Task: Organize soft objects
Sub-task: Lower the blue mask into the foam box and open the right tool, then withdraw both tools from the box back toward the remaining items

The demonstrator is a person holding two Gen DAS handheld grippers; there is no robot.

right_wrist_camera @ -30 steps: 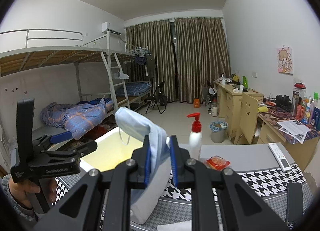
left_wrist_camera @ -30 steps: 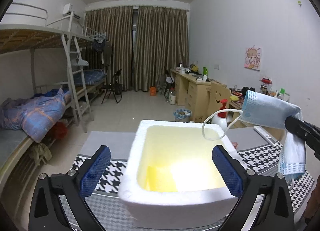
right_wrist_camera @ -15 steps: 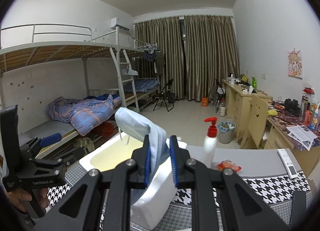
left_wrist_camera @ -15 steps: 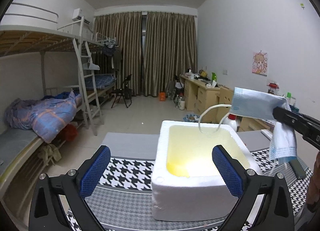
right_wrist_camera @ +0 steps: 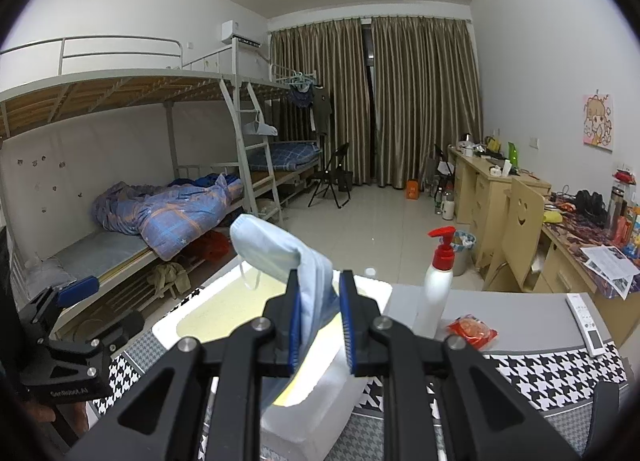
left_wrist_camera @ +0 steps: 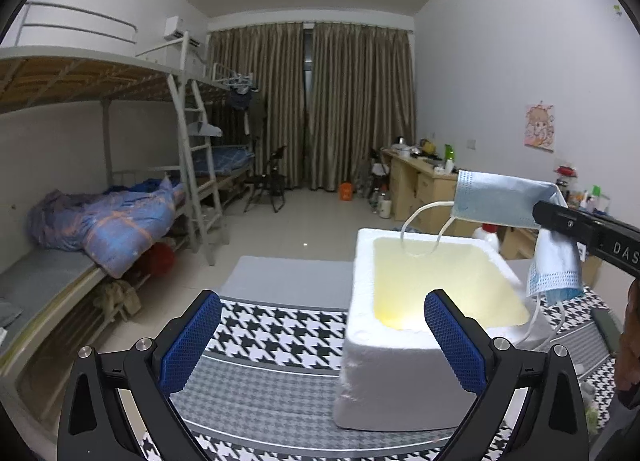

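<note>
A light blue face mask [right_wrist_camera: 276, 245] hangs folded between the pads of my right gripper [right_wrist_camera: 320, 313], which is shut on it. The mask [left_wrist_camera: 500, 201] is held above the far right corner of a white foam box [left_wrist_camera: 362, 261], one ear loop dangling over the yellowish inside. The box [right_wrist_camera: 176, 325] stands on a houndstooth cloth and looks empty inside. My left gripper [left_wrist_camera: 320, 325] is open with nothing between its fingers. It sits in front of the box's left wall, which lies between the two pads.
A white pump bottle with a red top [right_wrist_camera: 436, 293], a red snack packet [right_wrist_camera: 472, 331] and a white remote [right_wrist_camera: 586, 325] lie on the grey table right of the box. Bunk beds [left_wrist_camera: 100, 221] stand to the left, wooden desks [right_wrist_camera: 500, 189] along the right wall.
In the left wrist view the box has slid from the centre to the right as my left gripper moved left. My right gripper has carried the mask along, still shut on it.
</note>
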